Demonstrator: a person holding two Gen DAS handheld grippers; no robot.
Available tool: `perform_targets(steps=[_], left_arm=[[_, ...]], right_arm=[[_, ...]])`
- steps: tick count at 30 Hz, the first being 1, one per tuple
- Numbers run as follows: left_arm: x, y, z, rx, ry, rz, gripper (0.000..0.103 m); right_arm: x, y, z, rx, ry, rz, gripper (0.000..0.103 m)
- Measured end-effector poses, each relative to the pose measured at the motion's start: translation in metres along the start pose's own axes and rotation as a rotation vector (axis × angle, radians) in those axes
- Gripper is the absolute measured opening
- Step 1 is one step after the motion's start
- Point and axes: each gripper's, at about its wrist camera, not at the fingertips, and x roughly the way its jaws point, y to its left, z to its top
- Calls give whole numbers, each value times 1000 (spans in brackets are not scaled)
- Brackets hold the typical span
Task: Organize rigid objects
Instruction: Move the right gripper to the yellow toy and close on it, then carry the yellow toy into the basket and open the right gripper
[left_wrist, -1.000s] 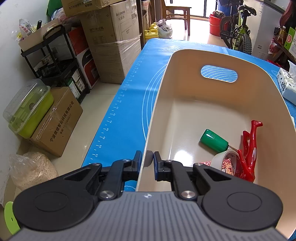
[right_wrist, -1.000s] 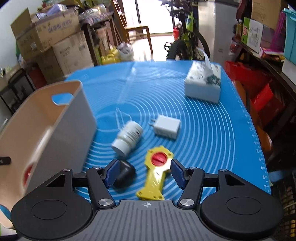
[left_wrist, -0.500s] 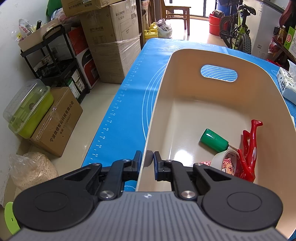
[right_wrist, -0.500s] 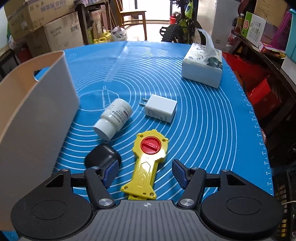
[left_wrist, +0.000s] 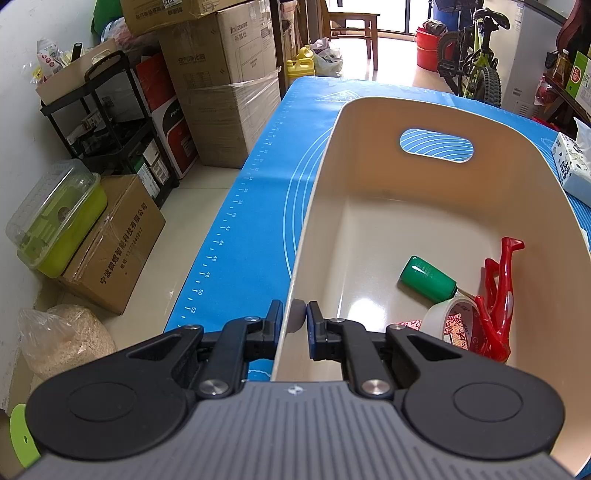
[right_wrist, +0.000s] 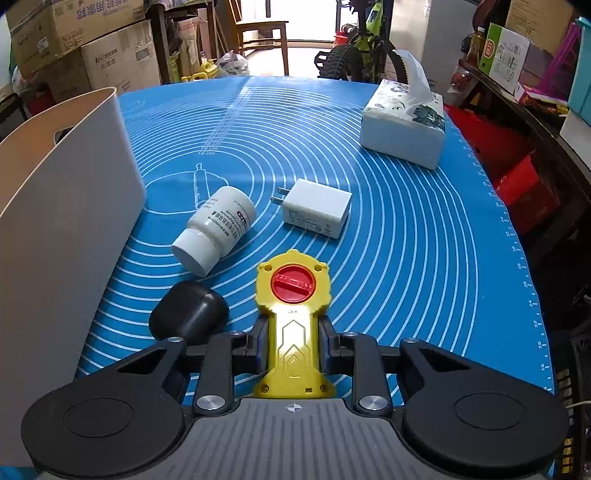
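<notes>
Your blue mat (right_wrist: 388, 229) covers the desk, and the cream bin (left_wrist: 424, 221) sits along its nine-o'clock side, seen from the right wrist. Your left gripper (left_wrist: 294, 319) has its jaws shut tight on the bin's near wall, pinning it in place. Inside the bin, down at four o'clock, you've got a green cap-like piece (left_wrist: 428, 278), a red plastic toy (left_wrist: 496, 299) and a roll of tape (left_wrist: 456, 319) already collected.

Out on the mat: tissue box (right_wrist: 404, 129) far off at one o'clock, white charger (right_wrist: 317, 208) at twelve, white pill bottle (right_wrist: 216, 230) on its side at eleven, black rounded object (right_wrist: 188, 314) just beside your left finger at ten. And here's the one in play, the yellow toy key (right_wrist: 293, 325) lying flat on the mat, its shaft right between the jaws of your right gripper (right_wrist: 293, 343), which are closing on it, pads at its flanks.

Watch it now! The shaft is smooth, hard plastic, and the heavy round head sticks out ahead of the pads, so a light squeeze may let it pivot or slip on the lift. That black piece is close; swing toward nine o'clock carelessly and you could knock it. Release the bin early and it may slide.
</notes>
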Motion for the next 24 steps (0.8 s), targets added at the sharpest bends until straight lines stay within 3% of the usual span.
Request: perform_targets(steps=[5, 13, 24], left_arm=[[0, 0, 0, 2, 0, 1, 16], [-1, -1, 0, 0, 0, 5, 16], [-2, -2, 0, 8, -1, 11, 16]], right_arm=[[-15, -2, 6, 2, -62, -5, 36], [-58, 1, 20, 19, -237, 35, 36], [-102, 35, 39, 53, -377, 162, 36]])
